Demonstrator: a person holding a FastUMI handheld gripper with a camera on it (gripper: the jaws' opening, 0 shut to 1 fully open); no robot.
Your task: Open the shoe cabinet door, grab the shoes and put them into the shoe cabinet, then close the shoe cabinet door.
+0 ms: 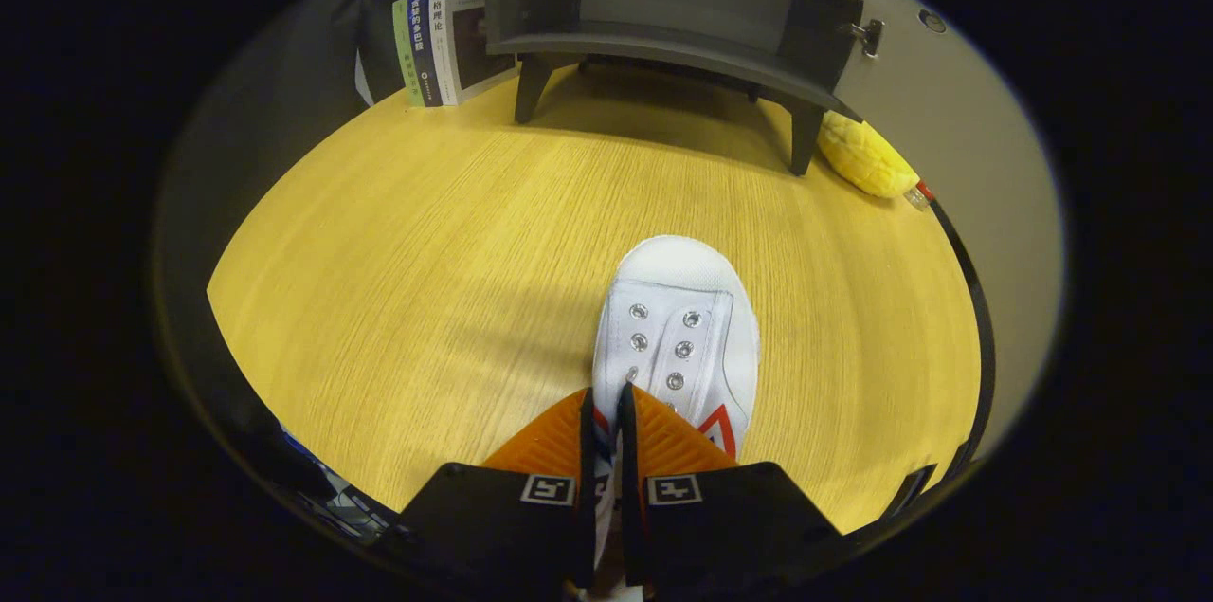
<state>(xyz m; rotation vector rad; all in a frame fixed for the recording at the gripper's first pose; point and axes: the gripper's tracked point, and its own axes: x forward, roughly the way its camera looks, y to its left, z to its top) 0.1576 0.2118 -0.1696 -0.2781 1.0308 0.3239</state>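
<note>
Gripper fingers nearly together, pinching side wall of one white shoe at its rear; thin strip of shoe edge visible between them. Shoe on wooden table, toe pointing ahead toward cabinet. One dark shoe cabinet beyond shoe, well apart, standing on short legs, door swung open to right, two shelves visible inside. Three books upright just left of cabinet. One yellow corn-like toy by cabinet's right leg.
</note>
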